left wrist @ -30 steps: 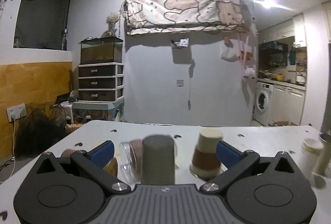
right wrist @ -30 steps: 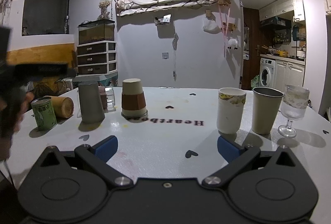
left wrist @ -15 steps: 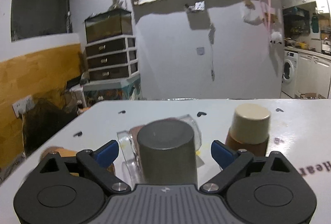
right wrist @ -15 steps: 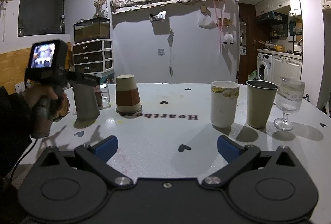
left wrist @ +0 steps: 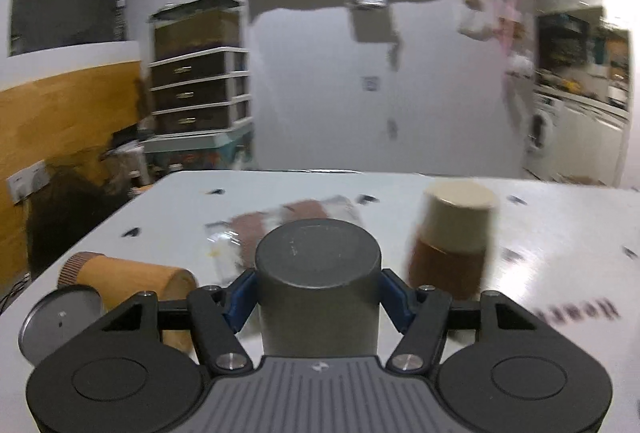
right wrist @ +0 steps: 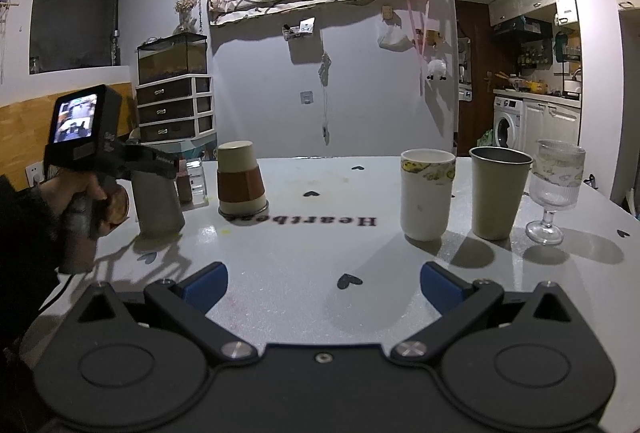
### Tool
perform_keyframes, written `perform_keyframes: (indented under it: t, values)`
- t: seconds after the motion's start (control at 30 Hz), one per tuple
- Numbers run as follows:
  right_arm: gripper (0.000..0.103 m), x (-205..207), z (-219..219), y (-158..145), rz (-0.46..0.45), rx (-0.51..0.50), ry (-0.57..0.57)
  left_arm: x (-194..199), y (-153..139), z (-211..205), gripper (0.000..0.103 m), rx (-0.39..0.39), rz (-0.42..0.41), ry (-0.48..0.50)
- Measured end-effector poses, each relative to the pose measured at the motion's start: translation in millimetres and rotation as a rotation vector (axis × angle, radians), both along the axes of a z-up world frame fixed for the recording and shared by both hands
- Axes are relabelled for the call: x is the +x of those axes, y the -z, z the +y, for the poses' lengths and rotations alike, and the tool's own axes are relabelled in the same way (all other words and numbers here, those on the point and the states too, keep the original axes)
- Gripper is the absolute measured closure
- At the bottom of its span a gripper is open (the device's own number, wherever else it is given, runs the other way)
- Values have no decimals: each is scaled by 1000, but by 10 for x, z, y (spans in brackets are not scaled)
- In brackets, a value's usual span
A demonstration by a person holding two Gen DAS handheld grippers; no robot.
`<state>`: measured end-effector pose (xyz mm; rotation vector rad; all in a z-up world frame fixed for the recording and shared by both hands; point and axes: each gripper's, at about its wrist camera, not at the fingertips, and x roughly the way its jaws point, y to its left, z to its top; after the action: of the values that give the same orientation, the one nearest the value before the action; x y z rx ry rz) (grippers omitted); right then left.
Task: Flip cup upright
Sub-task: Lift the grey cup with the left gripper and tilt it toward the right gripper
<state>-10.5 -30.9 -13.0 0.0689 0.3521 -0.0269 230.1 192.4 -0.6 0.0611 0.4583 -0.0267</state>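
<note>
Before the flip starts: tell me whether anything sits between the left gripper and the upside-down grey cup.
Nothing visible does. The left gripper has its blue pads on both sides of the inverted grey metal cup, which stands on the table. The clear container lies behind it.

Grey wall (right wrist: 360,81), drawer unit (right wrist: 174,109) at left, washing machine (right wrist: 507,121) at right.

Upside-down metal cup (left wrist: 317,273) sits right between the left tongs' (left wrist: 318,291) fingers, paper cup (left wrist: 454,239) just right of them, clear glass (left wrist: 280,229) behind, can (left wrist: 60,321) left.
</note>
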Motion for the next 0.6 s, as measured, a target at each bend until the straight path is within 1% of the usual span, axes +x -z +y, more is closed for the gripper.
perform_keyframes:
  t: [0.17,0.33,0.47,0.53,0.6]
  values:
    - [0,-28,-51,-18,-11,4,20,-466,-16,-272,38,-22,8,176]
    - [0,-100,-99,-22,-22,-1,35,-1015,-38,-665,38,-36,-37,382]
    - [0,-188,-173,24,-13,3,47,-1300,14,-892,38,-51,-50,498]
    - [0,-213,-195,65,0,8,28,-1395,40,-994,38,-68,-52,547]
    - [0,-200,-188,121,22,14,-8,-1429,55,-1051,38,-80,-50,571]
